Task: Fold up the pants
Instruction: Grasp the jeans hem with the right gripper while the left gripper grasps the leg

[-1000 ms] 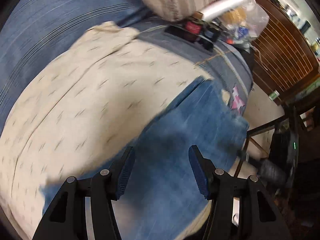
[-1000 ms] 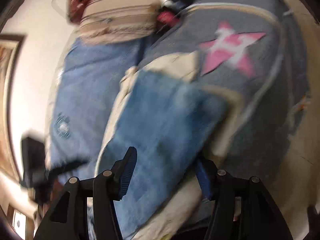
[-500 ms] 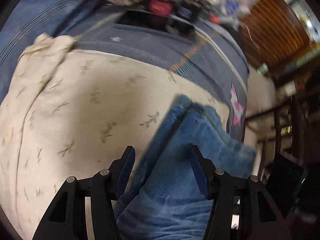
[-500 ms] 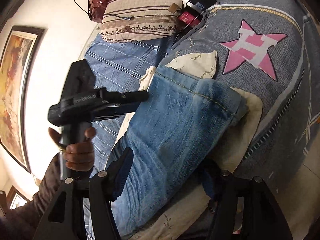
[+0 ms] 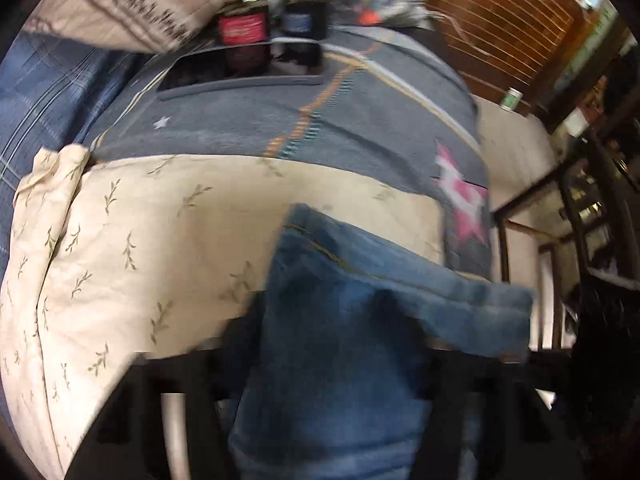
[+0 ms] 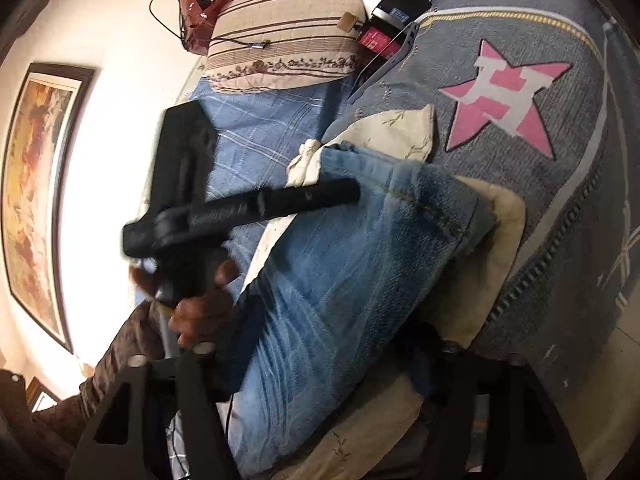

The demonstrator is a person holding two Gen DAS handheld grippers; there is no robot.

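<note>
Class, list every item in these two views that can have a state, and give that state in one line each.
jeans: folded over, lying on the cream cloth
cream cloth: spread flat, one corner bunched
left hand-held gripper: open, jeans between its fingers
right hand-held gripper: open, straddling the jeans
striped pillow: lying at the bed's head

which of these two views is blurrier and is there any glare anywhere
Left wrist view: heavy motion blur; the hand-held gripper is a dark smear and the jeans are soft. Right wrist view: mostly sharp, denim weave crisp on the jeans, though the left hand-held gripper is smeared; the wall is blown out white. Both show fisheye bending.
</note>
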